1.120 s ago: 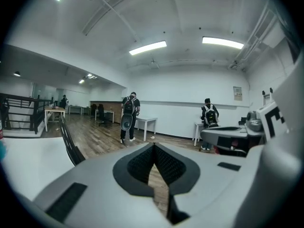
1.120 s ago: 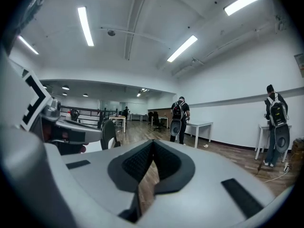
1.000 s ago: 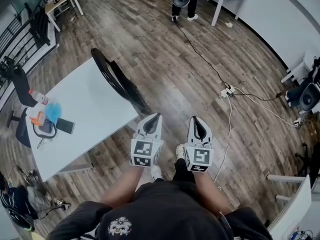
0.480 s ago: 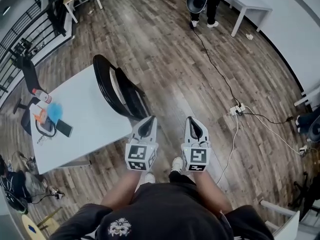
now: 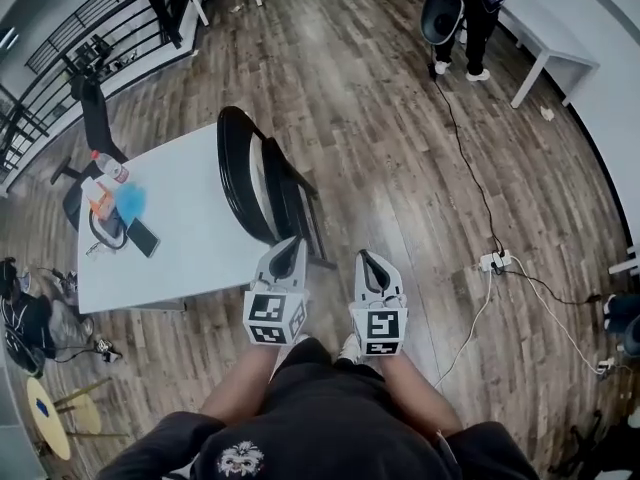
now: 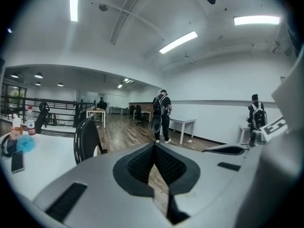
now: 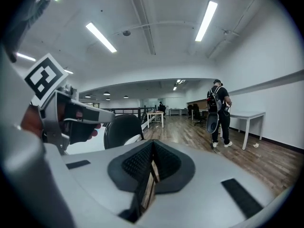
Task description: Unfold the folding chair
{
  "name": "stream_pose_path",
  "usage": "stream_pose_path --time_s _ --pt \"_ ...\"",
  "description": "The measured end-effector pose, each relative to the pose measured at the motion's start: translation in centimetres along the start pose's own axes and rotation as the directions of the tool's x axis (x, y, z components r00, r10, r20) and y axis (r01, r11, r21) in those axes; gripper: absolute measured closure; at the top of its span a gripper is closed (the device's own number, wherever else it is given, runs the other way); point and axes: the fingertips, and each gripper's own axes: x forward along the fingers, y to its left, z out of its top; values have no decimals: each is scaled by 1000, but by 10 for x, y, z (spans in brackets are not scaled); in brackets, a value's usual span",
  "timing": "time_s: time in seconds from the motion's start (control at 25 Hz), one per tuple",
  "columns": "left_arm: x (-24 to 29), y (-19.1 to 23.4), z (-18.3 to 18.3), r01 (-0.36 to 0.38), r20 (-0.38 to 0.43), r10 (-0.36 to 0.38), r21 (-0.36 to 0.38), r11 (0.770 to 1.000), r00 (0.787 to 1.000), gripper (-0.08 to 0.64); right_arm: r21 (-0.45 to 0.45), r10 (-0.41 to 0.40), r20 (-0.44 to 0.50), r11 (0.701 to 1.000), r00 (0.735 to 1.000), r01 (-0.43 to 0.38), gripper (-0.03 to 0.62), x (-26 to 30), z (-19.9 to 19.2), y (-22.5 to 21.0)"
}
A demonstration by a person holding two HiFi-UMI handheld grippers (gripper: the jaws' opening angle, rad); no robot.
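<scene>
Folding chair (image 5: 235, 168), seemingly still folded, leans at the desk's (image 5: 190, 228) right edge; approach step: left gripper (image 5: 291, 245) and right gripper (image 5: 369, 261) hover near, pressed together, empty, and must open to grasp it.

The fingers (image 6: 137, 167) of the left gripper (image 6: 154, 148) are pressing together, empty, while the folding chair (image 6: 87, 139) is standing left of them beside the desk (image 6: 42, 163).

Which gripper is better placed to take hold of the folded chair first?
Probably left. The left gripper, shut and empty, sits right by the near legs of the folding chair; the right gripper, also shut, is farther off to the side.
</scene>
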Motion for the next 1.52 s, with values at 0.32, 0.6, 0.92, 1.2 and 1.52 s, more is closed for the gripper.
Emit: stream_pose_path --time_s 0.32,0.6,0.92,1.2,1.52 --pt "16 95 30 -196 0 196 -32 980 981 555 -23 144 -34 989 989 -145 577 91 4 41" --pt "41 170 46 -287 -55 284 -57 956 957 515 -66 254 -115 963 960 -262 577 185 5 83" --pt "64 242 45 -342 -137 331 -67 937 934 305 -42 276 -280 953 919 -299 447 264 -27 111" --pt "97 269 10 -299 -316 245 -134 945 917 295 76 268 -521 960 810 -269 343 323 -105 126" --pt "128 270 -11 -277 -414 188 -165 947 890 296 109 247 -650 966 719 -234 305 375 -148 138"
